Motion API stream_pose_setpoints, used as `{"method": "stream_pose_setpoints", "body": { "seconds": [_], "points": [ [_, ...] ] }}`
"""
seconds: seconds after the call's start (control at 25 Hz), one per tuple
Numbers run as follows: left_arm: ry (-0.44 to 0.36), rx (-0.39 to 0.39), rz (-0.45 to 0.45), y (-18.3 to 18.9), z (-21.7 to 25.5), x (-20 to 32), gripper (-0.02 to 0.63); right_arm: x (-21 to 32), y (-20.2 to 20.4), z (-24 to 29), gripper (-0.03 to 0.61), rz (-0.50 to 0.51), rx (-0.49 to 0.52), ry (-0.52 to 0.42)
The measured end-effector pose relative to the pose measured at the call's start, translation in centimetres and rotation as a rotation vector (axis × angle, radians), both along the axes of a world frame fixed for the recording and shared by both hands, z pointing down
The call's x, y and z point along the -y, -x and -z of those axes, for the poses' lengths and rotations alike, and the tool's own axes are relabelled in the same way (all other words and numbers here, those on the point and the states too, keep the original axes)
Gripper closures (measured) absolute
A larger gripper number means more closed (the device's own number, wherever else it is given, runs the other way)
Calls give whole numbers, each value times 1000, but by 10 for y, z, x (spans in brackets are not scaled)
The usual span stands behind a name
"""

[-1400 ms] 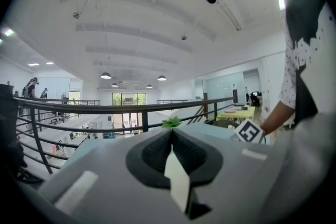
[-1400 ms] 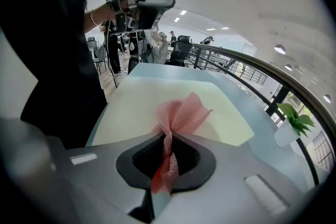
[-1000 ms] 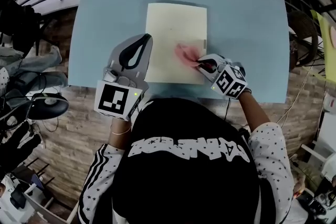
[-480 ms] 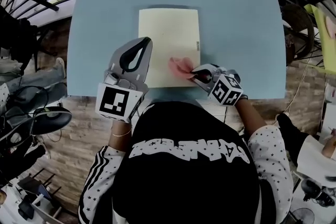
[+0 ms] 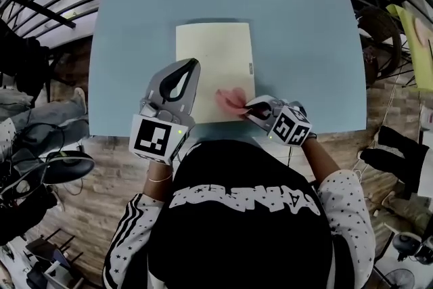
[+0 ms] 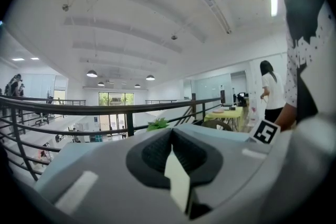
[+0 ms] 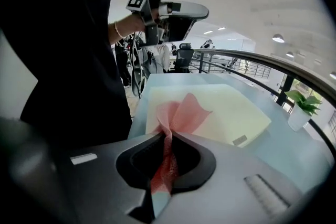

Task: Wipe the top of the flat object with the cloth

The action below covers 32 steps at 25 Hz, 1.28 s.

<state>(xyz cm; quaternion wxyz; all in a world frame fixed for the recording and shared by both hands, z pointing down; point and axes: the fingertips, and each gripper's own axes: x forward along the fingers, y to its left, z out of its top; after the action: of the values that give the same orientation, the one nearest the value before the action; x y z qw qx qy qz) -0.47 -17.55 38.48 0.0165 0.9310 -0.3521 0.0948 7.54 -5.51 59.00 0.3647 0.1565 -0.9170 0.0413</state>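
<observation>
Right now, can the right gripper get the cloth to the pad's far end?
Probably yes. The pad is bare beyond the cloth in the right gripper; the left gripper sits over its left edge, aside.

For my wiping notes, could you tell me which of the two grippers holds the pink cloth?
The right gripper: its jaws are shut on the pink cloth, whereas the left gripper holds no cloth.

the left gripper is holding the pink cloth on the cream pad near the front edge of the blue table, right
Not the left gripper: the right gripper is shut on the pink cloth, as the right gripper view shows. The cloth does lie on the cream pad near the blue table's front edge.
</observation>
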Motion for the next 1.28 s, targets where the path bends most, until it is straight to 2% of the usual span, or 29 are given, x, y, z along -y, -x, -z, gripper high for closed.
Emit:
{"method": "stream_pose_setpoints", "body": {
  "seconds": [0.08, 0.2, 0.32, 0.48, 0.64, 0.88, 1.04, 1.28],
  "points": [
    [0, -1, 5, 2, 1, 0, 614, 8, -1, 10, 558, -54, 70, -4],
    [0, 2, 19, 5, 2, -2, 614, 26, -6, 33, 557, -193, 207, -4],
    [-20, 4, 24, 8, 5, -3, 614, 47, -11, 65, 557, -308, 350, -46],
    [-22, 9, 33, 12, 7, -5, 614, 68, -14, 106, 557, -375, 477, -128],
    [-31, 11, 51, 20, 9, -8, 614, 82, -13, 135, 557, -454, 601, -155],
    [-39, 16, 84, 35, 14, -10, 614, 91, -8, 159, 558, -480, 677, -201],
    [-28, 12, 98, 38, 13, -10, 614, 94, -6, 160, 560, -471, 666, -215],
    [-62, 12, 88, 41, 13, -6, 614, 96, -5, 153, 560, -488, 662, -199]
  ]
}}
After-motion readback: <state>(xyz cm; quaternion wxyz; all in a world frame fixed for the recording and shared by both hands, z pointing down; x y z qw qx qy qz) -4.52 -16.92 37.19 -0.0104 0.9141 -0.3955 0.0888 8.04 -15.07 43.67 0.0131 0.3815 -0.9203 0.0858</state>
